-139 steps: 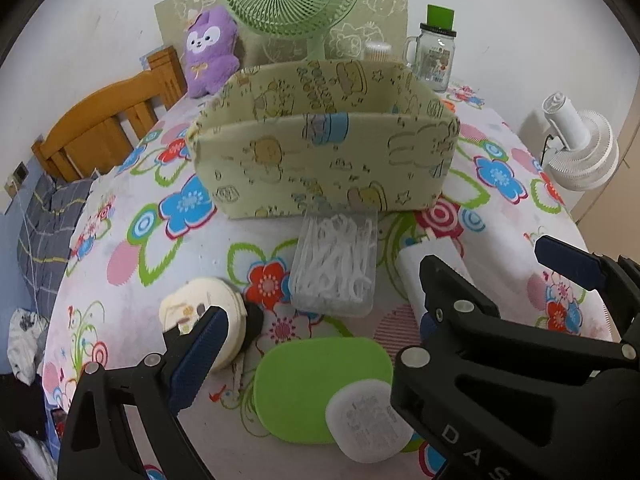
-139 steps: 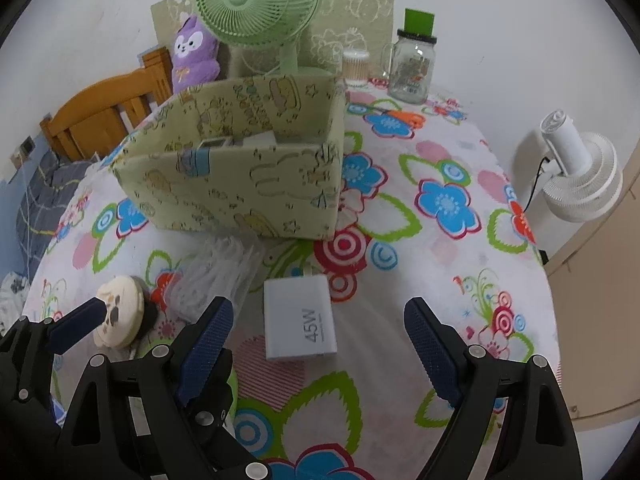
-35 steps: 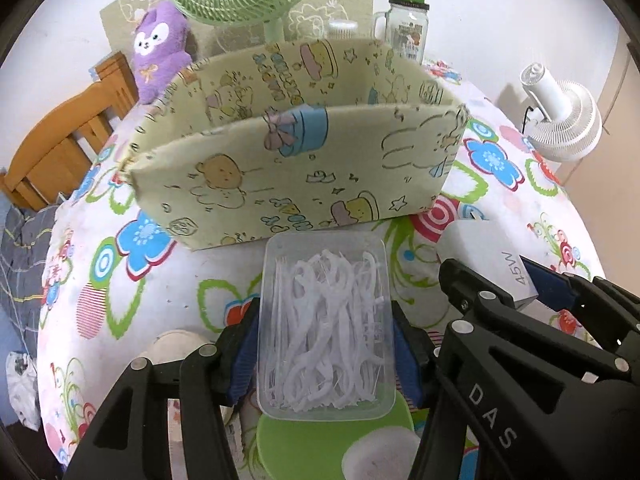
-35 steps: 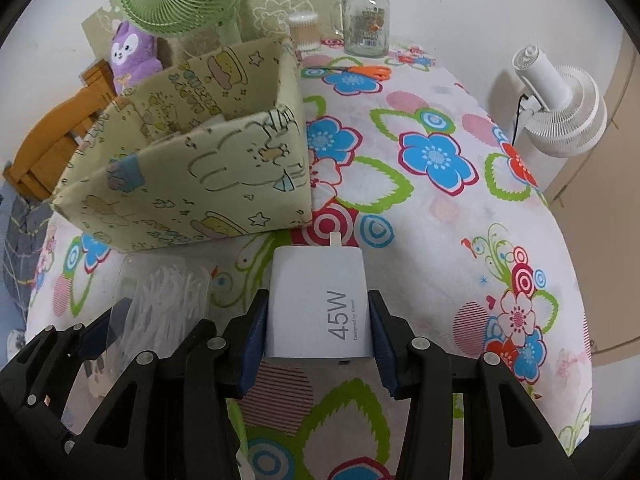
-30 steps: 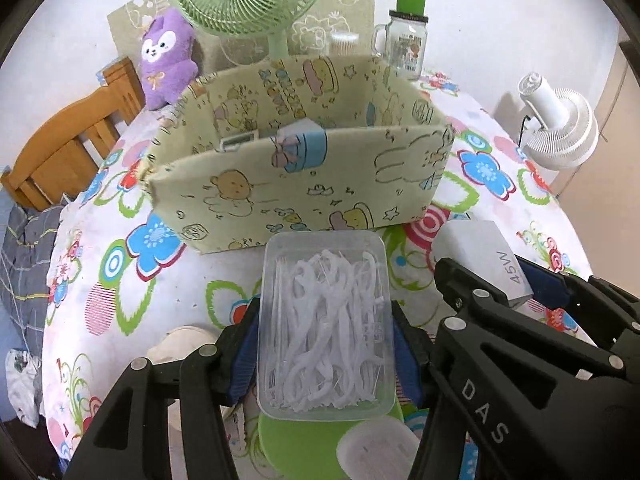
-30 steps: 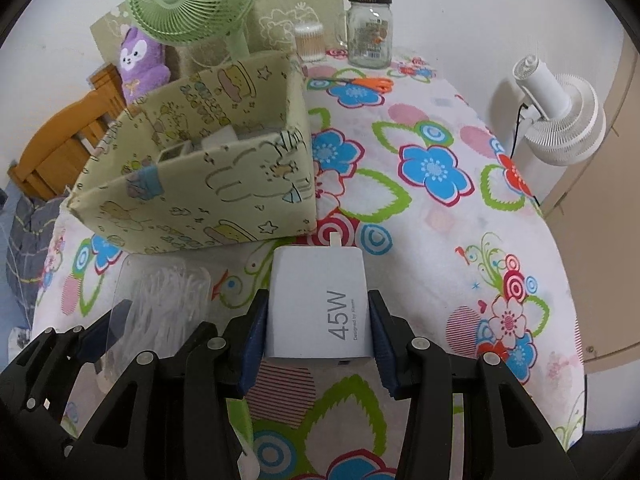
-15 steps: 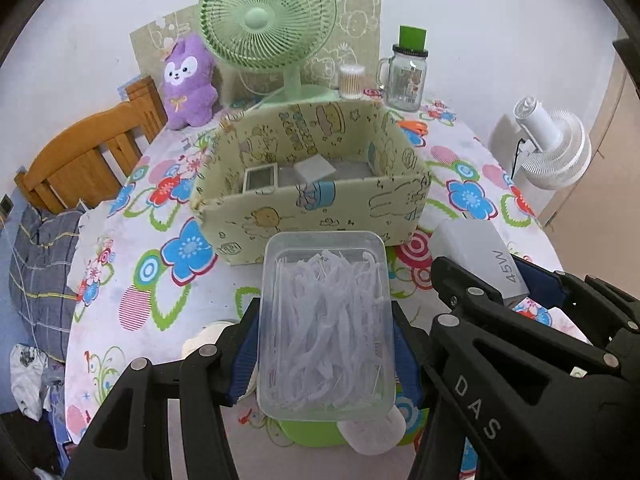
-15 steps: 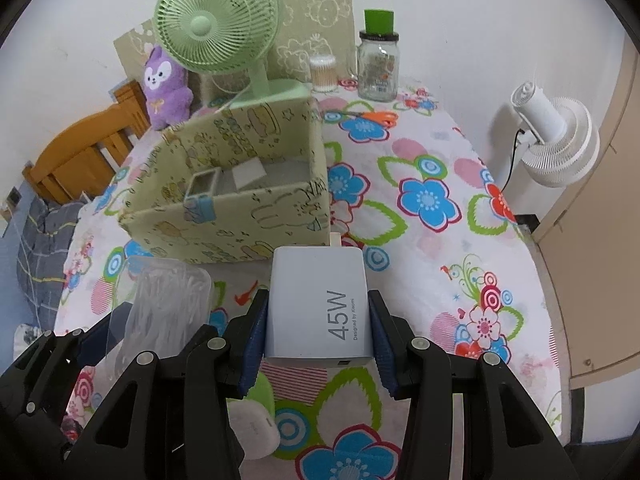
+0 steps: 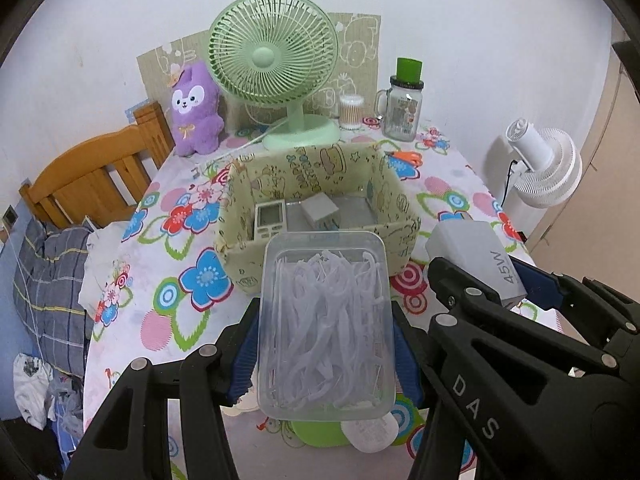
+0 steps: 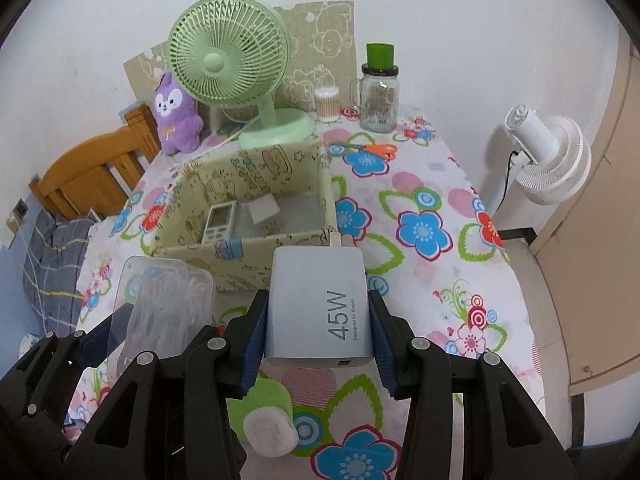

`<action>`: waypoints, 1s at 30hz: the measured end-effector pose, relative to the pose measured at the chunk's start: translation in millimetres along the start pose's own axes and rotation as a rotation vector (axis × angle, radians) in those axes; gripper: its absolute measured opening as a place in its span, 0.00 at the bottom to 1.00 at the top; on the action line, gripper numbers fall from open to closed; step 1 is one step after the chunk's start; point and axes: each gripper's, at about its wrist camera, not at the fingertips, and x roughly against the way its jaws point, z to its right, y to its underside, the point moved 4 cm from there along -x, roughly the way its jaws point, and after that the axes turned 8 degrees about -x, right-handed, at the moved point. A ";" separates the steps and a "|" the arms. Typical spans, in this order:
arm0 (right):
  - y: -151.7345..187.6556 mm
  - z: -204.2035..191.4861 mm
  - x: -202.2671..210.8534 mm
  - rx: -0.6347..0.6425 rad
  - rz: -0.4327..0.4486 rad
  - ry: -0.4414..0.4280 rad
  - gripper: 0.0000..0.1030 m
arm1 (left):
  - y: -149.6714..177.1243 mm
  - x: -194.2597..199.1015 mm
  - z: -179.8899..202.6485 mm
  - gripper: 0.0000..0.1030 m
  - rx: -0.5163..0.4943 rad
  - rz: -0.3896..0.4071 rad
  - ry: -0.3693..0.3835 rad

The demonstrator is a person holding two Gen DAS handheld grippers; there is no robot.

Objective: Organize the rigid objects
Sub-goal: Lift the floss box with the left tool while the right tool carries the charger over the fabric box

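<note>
My left gripper [image 9: 326, 344] is shut on a clear plastic box of white floss picks [image 9: 326, 320], held above the flowered tablecloth. My right gripper [image 10: 318, 334] is shut on a white 45W charger [image 10: 318, 312], also lifted off the table. The charger [image 9: 476, 256] shows in the left wrist view too, at the right. Ahead stands the open cream cartoon-print box [image 9: 320, 184], with a white remote [image 9: 270, 220] and a small white block [image 9: 320, 212] inside. The same box [image 10: 256, 200] lies ahead and left in the right wrist view.
A green case [image 10: 260, 404] and a white round piece [image 10: 270, 432] lie on the table below the grippers. Behind the box stand a green fan [image 9: 276, 64], a purple plush [image 9: 196, 112], a glass jar [image 9: 402, 108] and orange scissors [image 10: 372, 150]. A wooden chair [image 9: 96, 176] is left, a white fan [image 9: 540, 168] right.
Both grippers have risen with their loads, so the table looks farther away and the inside of the cartoon-print box has come into view. Neither grip has changed.
</note>
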 end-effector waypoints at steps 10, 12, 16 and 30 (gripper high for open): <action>-15.8 -12.7 2.6 0.004 0.012 -0.014 0.49 | -14.5 4.1 -11.5 0.59 0.017 0.013 -0.002; -20.6 -15.9 1.3 0.004 0.014 -0.017 0.49 | -18.9 3.1 -15.1 0.59 0.023 0.015 -0.004; -31.7 -21.5 -2.9 0.007 0.024 -0.021 0.49 | -29.5 -0.6 -21.1 0.59 0.030 0.023 -0.007; -65.2 -25.9 -34.1 0.004 0.009 -0.001 0.49 | -59.9 -30.1 -30.1 0.59 0.032 0.010 0.011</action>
